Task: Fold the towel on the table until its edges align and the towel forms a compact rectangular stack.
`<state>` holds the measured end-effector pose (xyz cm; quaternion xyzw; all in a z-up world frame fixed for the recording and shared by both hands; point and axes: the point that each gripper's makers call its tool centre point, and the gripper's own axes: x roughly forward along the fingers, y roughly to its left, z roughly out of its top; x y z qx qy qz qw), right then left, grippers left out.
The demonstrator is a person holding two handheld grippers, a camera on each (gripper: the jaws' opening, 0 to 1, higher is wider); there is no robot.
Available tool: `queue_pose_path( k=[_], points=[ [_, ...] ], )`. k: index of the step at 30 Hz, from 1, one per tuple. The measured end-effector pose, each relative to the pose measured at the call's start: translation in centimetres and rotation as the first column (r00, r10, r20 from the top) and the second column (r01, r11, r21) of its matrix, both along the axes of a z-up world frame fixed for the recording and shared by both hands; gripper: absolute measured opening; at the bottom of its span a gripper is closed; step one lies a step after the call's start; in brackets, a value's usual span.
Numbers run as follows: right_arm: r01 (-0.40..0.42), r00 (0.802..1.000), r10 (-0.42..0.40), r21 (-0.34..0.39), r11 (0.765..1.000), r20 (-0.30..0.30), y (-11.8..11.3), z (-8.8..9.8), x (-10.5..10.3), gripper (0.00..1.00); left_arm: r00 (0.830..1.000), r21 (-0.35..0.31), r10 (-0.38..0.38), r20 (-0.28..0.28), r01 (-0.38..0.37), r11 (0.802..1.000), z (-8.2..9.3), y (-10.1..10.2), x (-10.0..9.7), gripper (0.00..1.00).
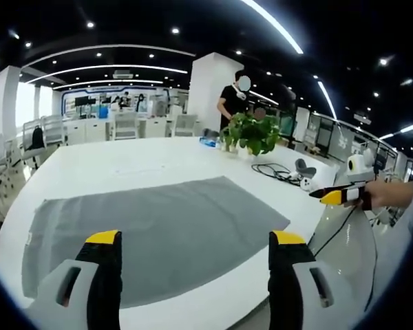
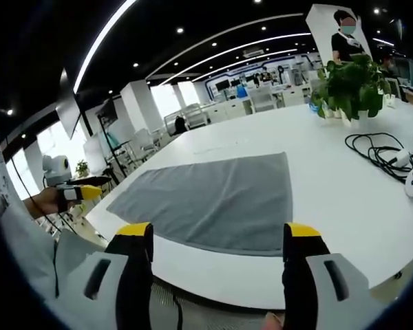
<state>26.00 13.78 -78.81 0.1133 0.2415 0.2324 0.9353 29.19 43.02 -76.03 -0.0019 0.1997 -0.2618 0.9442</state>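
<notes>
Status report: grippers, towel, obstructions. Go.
Left gripper open, right gripper open, both short of the table. Towel flat, unfolded. Plant and cable lie beyond it.

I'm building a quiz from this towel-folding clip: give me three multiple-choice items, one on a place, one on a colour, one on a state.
1. Where is the potted plant?
A. beyond the towel's far edge
B. on the towel
C. on the floor

2. What colour is the towel?
A. red
B. grey
C. yellow

3. How does the towel lie?
A. rolled up
B. folded into a compact stack
C. spread flat

Key: 1 A, it stands on the table past the towel; 2 B, the cloth is plain grey; 3 C, a single unfolded sheet.
</notes>
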Motion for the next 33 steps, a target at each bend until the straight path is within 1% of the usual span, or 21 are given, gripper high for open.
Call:
queue_pose_path(
  k=[4, 7, 12, 16, 23, 26, 33],
  points=[
    [0.002, 1.0, -0.002, -0.011, 1.0, -0.008, -0.1, -0.3, 0.0, 0.76, 1.0, -0.01, -0.026, -0.018, 0.026, 1.0, -0.8, -0.7, -0.3, 0.9],
    [0.005, 1.0, -0.006, -0.016, 1.0, -0.008, -0.1, -0.3, 0.1, 0.76, 0.998, -0.007, -0.059, -0.029, 0.059, 0.998, -1.1, -1.4, -0.5, 0.89],
    [0.014, 1.0, -0.014, -0.027, 1.0, 0.005, -0.2, -0.2, 0.1, 0.74, 0.993, 0.01, -0.111, -0.035, 0.112, 0.994, -1.0, -2.5, -0.5, 0.89],
    [0.023, 1.0, -0.023, -0.037, 0.999, 0.016, -0.4, -0.1, 0.2, 0.73, 0.986, 0.029, -0.166, -0.034, 0.167, 0.986, -0.9, -3.8, -0.1, 0.89],
    [0.045, 0.999, -0.045, -0.032, 0.998, 0.025, -0.8, 0.0, 0.3, 0.72, 0.968, 0.035, -0.25, -0.031, 0.251, 0.967, -0.6, -6.9, 0.3, 0.89],
    [0.051, 0.998, -0.05, -0.025, 0.998, 0.025, -0.8, 0.0, 0.3, 0.71, 0.955, 0.041, -0.294, -0.032, 0.295, 0.955, -0.7, -8.5, 0.3, 0.88],
    [0.054, 0.998, -0.054, -0.008, 0.999, 0.023, -0.9, 0.1, 0.3, 0.69, 0.932, 0.054, -0.36, -0.046, 0.362, 0.93, -1.0, -11.3, 0.0, 0.88]
  ],
)
